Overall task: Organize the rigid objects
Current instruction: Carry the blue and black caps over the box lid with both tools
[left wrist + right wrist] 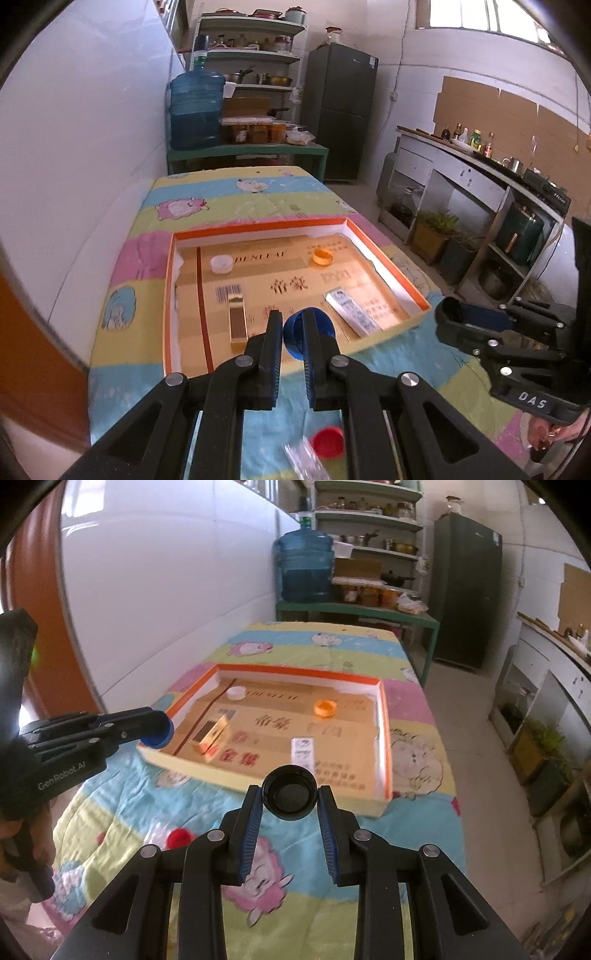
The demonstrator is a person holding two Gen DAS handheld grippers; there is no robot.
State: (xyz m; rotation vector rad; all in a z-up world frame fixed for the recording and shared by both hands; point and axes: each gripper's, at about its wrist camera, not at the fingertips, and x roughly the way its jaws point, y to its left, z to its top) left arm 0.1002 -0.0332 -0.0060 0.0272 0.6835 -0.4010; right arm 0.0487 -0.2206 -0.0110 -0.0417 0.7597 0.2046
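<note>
a red cap [327, 441] is seen lying on the cloth beneath the left gripper [291, 338], which is clamped on a blue cap [308, 332]. a black cap [290, 792] is pinched between the right gripper's [290, 794] fingertips, just short of the orange-rimmed box [384, 716].

Left gripper [291, 334]: tilted downward, jaws pinched on a blue cap [310, 332].
Right gripper [289, 794]: tilted downward, jaws clamped a black cap [290, 793].
</note>
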